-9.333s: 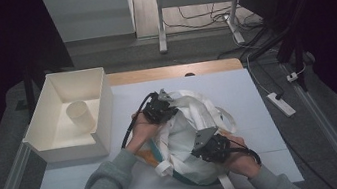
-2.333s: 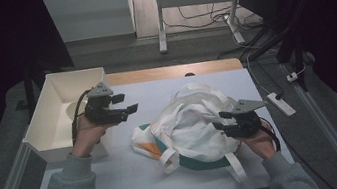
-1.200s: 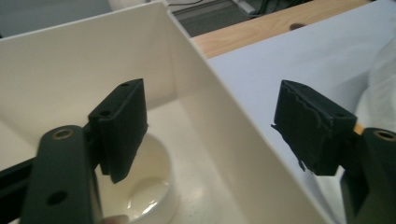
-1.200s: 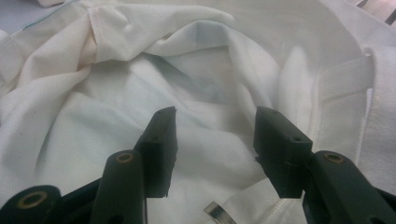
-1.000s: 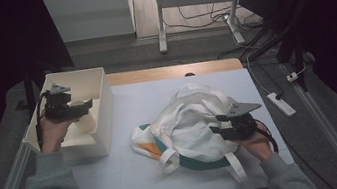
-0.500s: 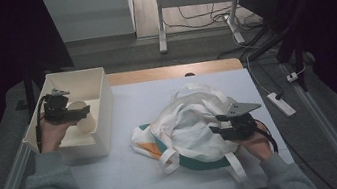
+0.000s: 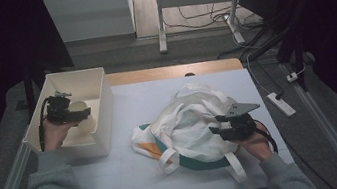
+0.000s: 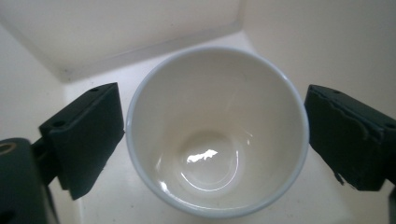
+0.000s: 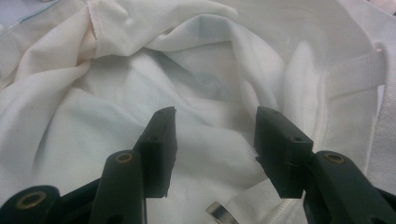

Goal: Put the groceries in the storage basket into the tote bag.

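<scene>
We had the left gripper (image 8: 212, 140) spread wide around the cup (image 8: 215, 130) in the box (image 7: 102, 104) at 9 o'clock, jaws just opened to release it; right gripper (image 9: 215, 140) sat half-open, holding nothing, over the bag (image 7: 186, 122).

One cup (image 8: 217, 133), one white box (image 7: 100, 92), one cloth bag (image 7: 188, 122), and two tools, left (image 7: 78, 115) and right (image 7: 217, 128).
</scene>
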Available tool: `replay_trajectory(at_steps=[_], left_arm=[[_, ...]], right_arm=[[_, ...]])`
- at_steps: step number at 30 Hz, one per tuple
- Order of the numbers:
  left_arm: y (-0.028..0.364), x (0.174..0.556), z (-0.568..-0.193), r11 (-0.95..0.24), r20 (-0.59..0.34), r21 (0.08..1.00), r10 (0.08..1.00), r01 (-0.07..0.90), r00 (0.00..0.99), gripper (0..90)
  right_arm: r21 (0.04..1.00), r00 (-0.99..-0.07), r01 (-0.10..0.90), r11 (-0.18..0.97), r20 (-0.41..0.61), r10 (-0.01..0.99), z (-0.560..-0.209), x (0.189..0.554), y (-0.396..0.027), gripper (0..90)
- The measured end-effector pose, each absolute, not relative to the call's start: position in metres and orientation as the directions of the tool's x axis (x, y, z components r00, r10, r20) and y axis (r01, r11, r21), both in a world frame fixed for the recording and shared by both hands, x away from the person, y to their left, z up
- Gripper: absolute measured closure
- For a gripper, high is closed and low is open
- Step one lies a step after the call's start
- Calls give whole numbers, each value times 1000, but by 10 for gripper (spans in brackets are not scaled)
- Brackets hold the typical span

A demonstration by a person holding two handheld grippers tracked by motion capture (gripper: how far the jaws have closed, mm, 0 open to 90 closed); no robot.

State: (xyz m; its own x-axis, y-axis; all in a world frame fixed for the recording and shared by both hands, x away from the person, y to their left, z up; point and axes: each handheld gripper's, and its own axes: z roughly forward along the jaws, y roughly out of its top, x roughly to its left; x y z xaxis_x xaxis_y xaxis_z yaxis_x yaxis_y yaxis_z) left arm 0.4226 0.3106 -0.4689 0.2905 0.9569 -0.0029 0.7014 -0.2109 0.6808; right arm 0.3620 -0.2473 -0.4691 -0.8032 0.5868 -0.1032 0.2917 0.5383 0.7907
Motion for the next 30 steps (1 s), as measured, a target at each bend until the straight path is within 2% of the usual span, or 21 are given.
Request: replay_trajectory(at_steps=[8, 16, 20, 30], left_arm=[[312, 425, -474, -214, -1, 678, 957, 703, 292, 184], [313, 425, -474, -203, -12, 681, 958, 704, 287, 192], [317, 424, -472, -172, -51, 691, 957, 702, 285, 193], [313, 416, -456, -152, -43, 746, 961, 648, 275, 193]], right_arm=[[790, -803, 292, 539, -104, 587, -469, 362, -248, 495], [789, -803, 291, 542, -107, 587, -470, 362, -247, 496], [789, -800, 289, 542, -112, 589, -469, 362, -248, 496], [791, -800, 285, 541, -115, 589, -468, 361, -248, 496]])
